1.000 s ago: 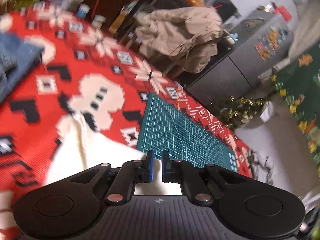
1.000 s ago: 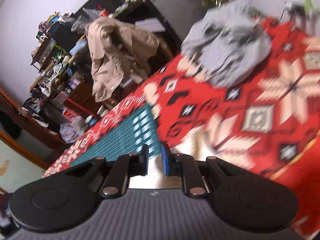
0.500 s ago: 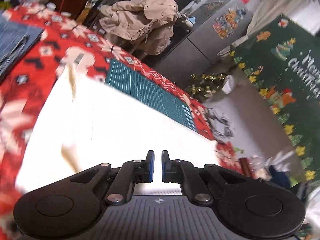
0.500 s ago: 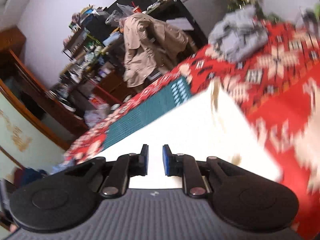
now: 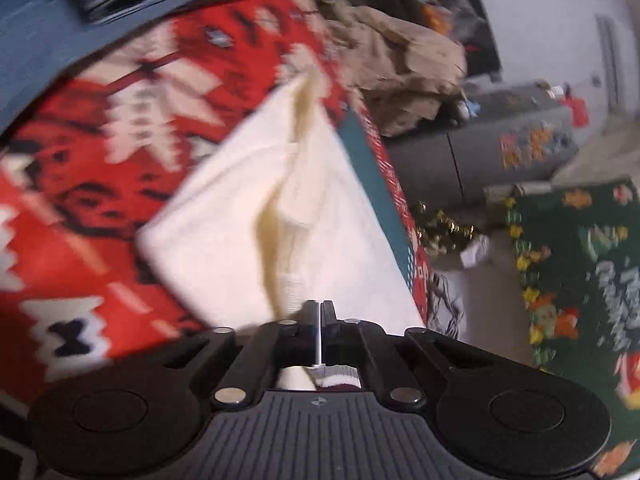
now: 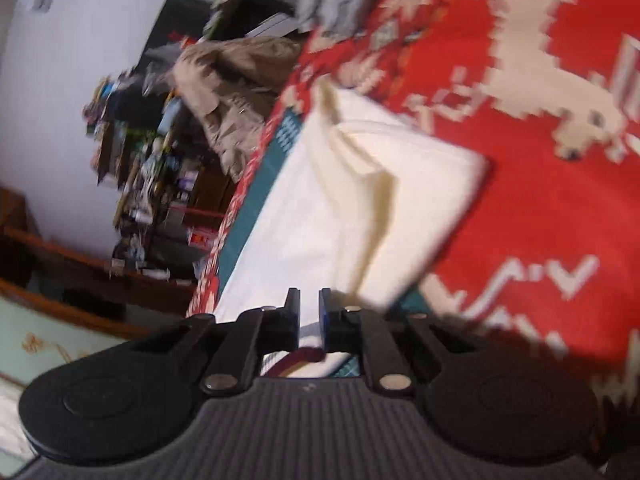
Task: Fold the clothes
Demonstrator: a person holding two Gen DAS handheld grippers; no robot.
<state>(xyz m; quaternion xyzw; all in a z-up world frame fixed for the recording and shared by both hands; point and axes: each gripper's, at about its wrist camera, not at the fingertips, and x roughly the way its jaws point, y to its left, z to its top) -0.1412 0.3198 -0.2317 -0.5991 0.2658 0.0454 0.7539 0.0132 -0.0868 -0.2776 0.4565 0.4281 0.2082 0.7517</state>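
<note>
The left gripper (image 5: 320, 312) is clenched on the white garment (image 5: 248, 216) at lower centre; the right gripper (image 6: 309, 300) grips its edge too. Green banner (image 5: 580, 264) lettering at right is too blurred to read.

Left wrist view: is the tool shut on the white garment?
Yes, the left tool is closed to a thin slit with the white garment pinched between.

A red patterned cloth (image 5: 132, 128) with cream and black motifs covers the desk, a teal cutting mat (image 5: 380, 196) lying along its far edge. Beyond it, a tan coat (image 6: 236, 88) hangs before cluttered dark shelves (image 6: 136, 148) against a pale wall (image 5: 560, 20). A grey cabinet (image 5: 508, 152) bearing coloured stickers stands near a dark green festive hanging (image 5: 580, 272).
</note>
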